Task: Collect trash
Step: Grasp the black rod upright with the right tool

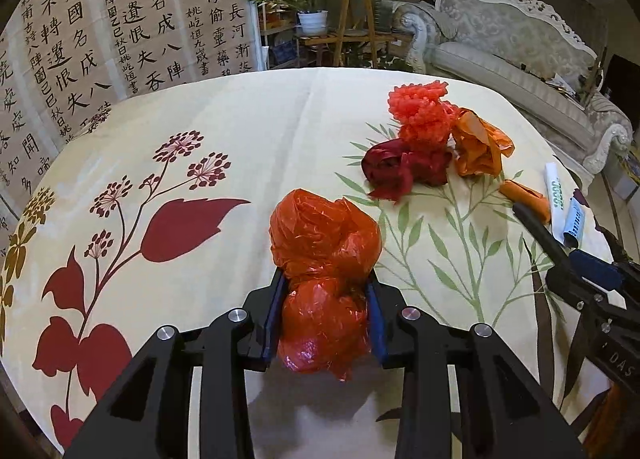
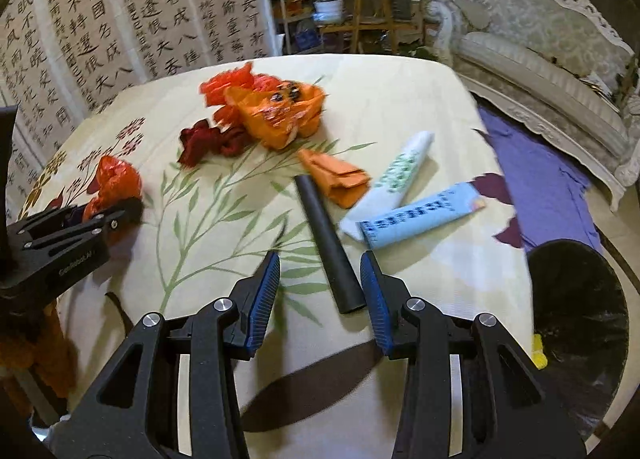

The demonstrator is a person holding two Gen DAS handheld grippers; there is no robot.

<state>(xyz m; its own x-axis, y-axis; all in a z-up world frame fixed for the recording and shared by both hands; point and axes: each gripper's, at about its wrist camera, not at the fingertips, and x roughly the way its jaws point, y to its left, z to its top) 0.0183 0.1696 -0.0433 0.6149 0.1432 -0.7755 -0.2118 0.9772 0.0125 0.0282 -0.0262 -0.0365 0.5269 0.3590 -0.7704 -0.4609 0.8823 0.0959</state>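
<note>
light: soft, even indoor | shadows: soft, toward camera | blur: right view smeared | edges: fisheye bending, dark corners

Open tablecloth point(image 1: 248, 131) at ten o'clock of the left view, wrapper heap point(image 1: 430, 139) crowding one o'clock.

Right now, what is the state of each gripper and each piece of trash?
left gripper: shut on the orange plastic bag.
right gripper: open, black tube between its pads, not pressed.
red net: loose on the tablecloth.
blue wrapper: lying flat.
bin: open.
</note>
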